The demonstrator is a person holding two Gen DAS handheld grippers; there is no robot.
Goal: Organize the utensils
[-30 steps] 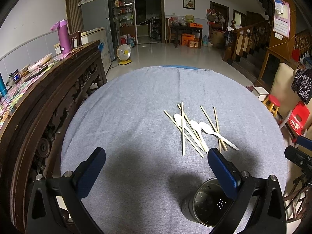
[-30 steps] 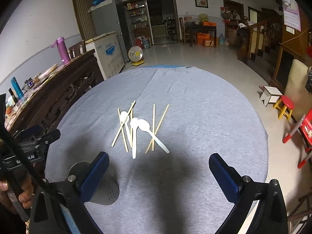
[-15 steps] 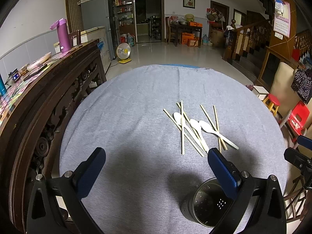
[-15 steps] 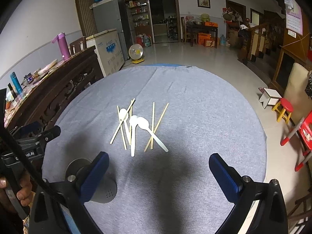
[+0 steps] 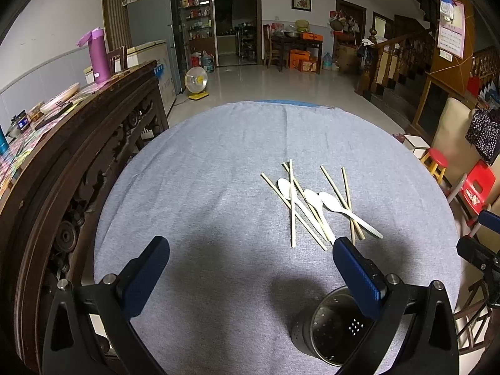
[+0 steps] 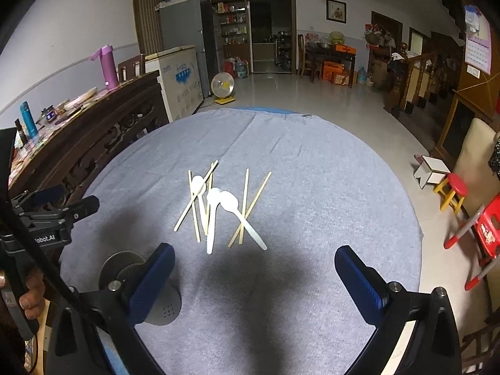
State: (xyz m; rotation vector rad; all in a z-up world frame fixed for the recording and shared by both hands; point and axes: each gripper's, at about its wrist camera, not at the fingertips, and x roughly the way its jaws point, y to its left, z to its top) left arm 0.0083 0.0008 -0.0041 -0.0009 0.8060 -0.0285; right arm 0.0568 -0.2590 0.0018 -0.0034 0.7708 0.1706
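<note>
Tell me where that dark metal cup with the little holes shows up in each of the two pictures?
Left wrist view: the holder sits at the bottom right, partly behind the left tool's right finger.
Right wrist view: the holder sits at the bottom left, behind the right tool's left finger.
Shared landmark: the pile of spoons and chopsticks, farther out on the cloth than the holder.

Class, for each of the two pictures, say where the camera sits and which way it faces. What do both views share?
Left wrist: sits on the left gripper, facing forward over the grey table; its open blue fingers frame the perforated metal holder.
Right wrist: sits on the right gripper, open, facing likewise; the left gripper and a hand show at left.
Shared: the spoons, chopsticks, holder.
</note>
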